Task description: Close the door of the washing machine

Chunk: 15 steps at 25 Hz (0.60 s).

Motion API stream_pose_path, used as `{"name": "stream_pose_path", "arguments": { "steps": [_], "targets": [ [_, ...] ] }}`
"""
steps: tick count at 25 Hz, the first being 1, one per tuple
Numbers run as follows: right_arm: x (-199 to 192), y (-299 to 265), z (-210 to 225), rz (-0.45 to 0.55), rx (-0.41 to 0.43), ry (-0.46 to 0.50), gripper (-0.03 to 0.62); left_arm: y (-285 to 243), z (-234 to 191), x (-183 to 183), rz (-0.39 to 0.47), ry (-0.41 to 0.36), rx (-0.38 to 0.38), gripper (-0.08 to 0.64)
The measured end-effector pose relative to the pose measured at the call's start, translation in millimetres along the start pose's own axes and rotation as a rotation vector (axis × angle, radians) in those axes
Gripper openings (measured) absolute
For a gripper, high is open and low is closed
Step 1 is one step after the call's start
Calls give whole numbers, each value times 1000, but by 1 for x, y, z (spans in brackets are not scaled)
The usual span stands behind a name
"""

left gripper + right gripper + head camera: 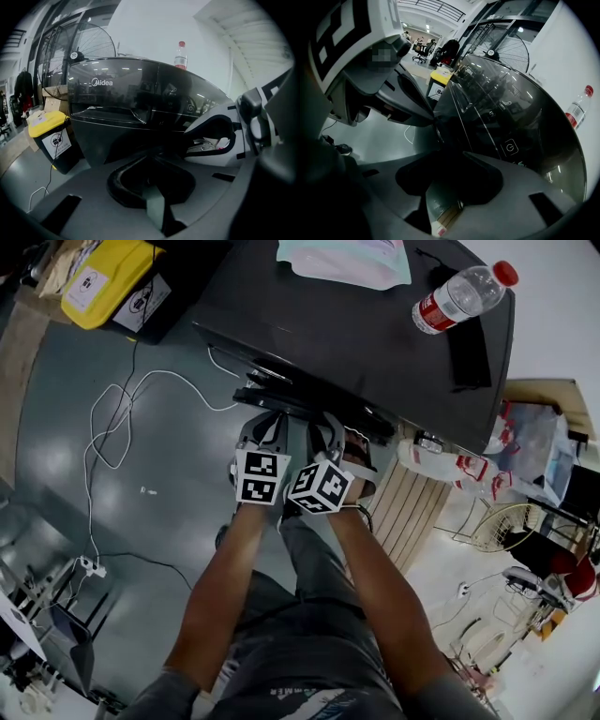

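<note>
Left tongs [269, 426] and right tongs [330, 430] side by side, both pinched closed, empty. Tips at front of black Midea washing machine [375, 334]. Water bottle [462, 296] lying on top.

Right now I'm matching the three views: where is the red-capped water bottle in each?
Head view: water bottle upper right, on the washing machine.
Left gripper view: water bottle top centre, above the washing machine.
Right gripper view: water bottle at the right edge, mid-height.
Shared landmark: the yellow bin, left of the washing machine in all three.
</note>
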State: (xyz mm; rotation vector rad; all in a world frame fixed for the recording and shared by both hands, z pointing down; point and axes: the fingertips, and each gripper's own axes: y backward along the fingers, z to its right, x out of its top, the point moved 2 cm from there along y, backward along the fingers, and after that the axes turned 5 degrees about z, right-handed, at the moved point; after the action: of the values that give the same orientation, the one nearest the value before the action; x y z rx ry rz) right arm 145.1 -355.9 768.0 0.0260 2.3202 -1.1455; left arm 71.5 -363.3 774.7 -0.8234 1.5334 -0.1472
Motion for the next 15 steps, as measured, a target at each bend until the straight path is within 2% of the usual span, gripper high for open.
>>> {"name": "stream_pose_path", "arguments": {
  "steps": [6, 11, 15],
  "targets": [
    [1, -8, 10, 11, -42, -31, 178, -19, 5, -4, -47, 41, -27, 32],
    [1, -9, 13, 13, -45, -70, 183, -23, 4, -2, -80, 33, -36, 32],
    [1, -11, 14, 10, -34, -56, 178, -26, 3, 0, -103, 33, -41, 32]
  ]
}}
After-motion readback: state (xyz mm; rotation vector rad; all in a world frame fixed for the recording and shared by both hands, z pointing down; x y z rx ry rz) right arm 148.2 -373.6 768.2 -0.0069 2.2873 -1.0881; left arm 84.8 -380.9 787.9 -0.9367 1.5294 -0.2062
